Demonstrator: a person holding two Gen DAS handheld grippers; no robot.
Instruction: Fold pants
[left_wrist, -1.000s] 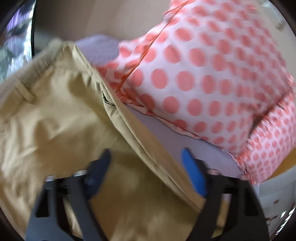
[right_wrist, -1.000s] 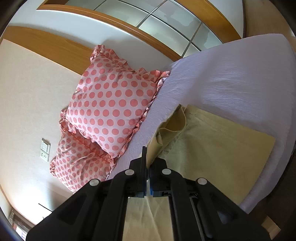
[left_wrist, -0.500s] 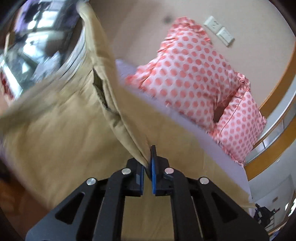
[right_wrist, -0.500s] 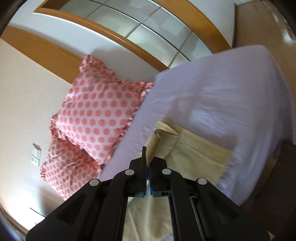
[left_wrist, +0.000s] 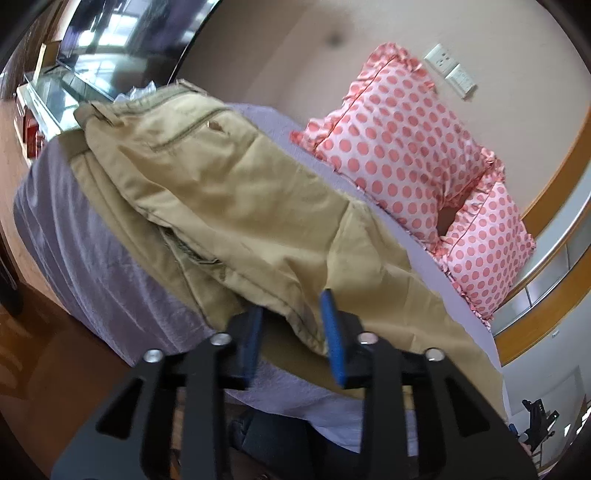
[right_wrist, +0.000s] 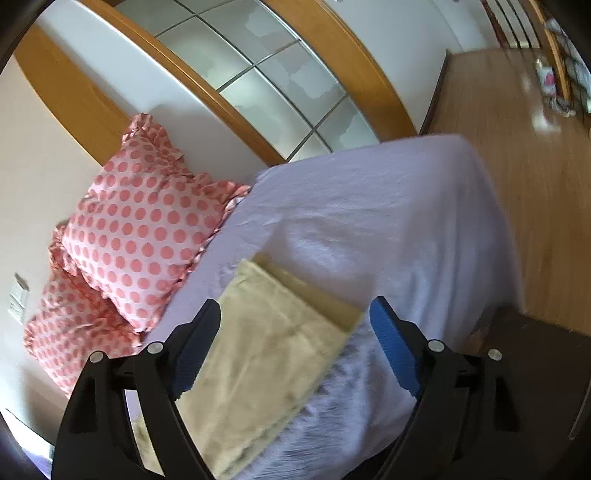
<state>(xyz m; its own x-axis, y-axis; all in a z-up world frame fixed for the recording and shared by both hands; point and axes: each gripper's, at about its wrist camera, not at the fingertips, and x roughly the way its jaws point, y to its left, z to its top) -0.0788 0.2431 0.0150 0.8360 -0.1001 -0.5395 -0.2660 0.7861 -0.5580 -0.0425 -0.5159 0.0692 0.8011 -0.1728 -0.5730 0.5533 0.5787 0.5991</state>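
Both hand-held grippers gape over tan pants (left_wrist: 236, 206) on the bed (right_wrist: 369, 221), pillows (right_wrist: 147, 229) beside.

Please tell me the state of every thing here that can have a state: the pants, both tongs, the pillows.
Pants: folded over themselves, lying on the bed.
Left tongs: open, pants edge between the jaws, not clamped.
Right tongs: open wide, holding nothing, above the folded pants.
Polka-dot pillows: stacked at the wall, untouched.
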